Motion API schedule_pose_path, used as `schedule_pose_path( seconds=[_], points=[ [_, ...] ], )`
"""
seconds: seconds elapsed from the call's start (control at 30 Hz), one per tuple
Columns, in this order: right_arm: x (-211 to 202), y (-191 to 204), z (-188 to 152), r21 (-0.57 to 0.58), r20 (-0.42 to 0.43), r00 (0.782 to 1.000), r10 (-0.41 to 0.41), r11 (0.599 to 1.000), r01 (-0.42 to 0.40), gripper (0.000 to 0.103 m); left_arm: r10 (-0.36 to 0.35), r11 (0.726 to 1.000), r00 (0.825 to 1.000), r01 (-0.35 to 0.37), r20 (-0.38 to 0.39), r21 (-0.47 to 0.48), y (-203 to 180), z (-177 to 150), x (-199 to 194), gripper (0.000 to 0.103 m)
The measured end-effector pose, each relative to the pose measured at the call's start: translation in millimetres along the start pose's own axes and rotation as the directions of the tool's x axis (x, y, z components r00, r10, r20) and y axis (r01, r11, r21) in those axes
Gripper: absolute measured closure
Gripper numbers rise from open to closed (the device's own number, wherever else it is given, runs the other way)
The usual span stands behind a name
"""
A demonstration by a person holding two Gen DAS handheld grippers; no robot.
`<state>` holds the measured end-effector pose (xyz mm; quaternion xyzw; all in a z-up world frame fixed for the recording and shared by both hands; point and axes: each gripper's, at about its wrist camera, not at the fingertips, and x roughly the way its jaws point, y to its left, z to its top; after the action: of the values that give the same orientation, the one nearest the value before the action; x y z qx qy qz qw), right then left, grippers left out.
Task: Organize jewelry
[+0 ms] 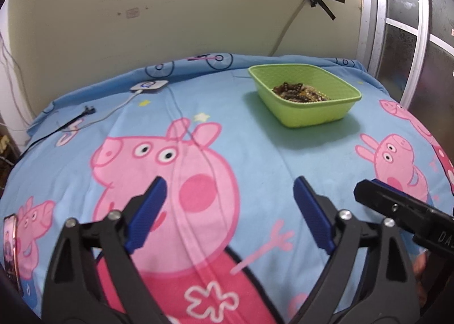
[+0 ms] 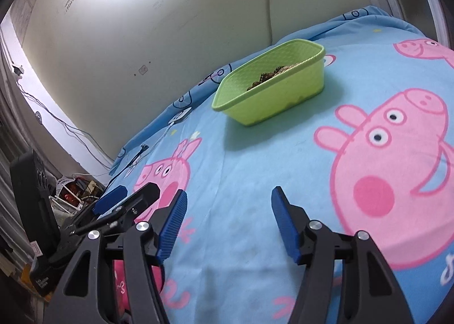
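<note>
A green plastic basket stands on the blue cartoon bedsheet at the far right, with a heap of dark and gold jewelry inside. My left gripper hovers low over the sheet, well short of the basket, open wide with nothing between its blue pads. In the right wrist view the same basket lies ahead and the jewelry peeks over its rim. My right gripper is open and empty above the sheet. The right gripper's tip shows at the left view's right edge.
A white charger pad with its cable and a black plug lie at the bed's far left. A phone rests at the near left edge. A wall runs behind the bed, a window frame to the right. Clutter sits beside the bed.
</note>
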<state>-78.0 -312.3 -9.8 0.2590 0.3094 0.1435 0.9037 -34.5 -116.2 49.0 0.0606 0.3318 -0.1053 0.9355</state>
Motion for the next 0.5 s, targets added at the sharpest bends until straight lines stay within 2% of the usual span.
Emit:
schedule_pose_path(
  seconds=[0.1,0.23,0.33,0.5],
  points=[
    [-1,4,-5,0.001,-0.008,1.000,0.002,1.000,-0.002,0.058,0.024,1.000,0.999,-0.025,0.027,0.007,1,-5,-9,0.007],
    [-1,9,-8,0.004,-0.020,1.000,-0.005,1.000,0.006,0.055,0.030,1.000,0.999,-0.030,0.045,0.003,4,-8,-17,0.007],
    [-1,12,-7,-0.005,-0.011,1.000,-0.017,1.000,0.017,0.052,0.087,0.996,0.994,-0.088,0.070,0.006,4,-10,-20,0.007],
    [0,15,-8,-0.015,-0.003,0.999,-0.041,0.999,0.041,0.049,0.108,0.994,0.992,-0.107,0.070,-0.016,7,-11,-20,0.007]
  ],
)
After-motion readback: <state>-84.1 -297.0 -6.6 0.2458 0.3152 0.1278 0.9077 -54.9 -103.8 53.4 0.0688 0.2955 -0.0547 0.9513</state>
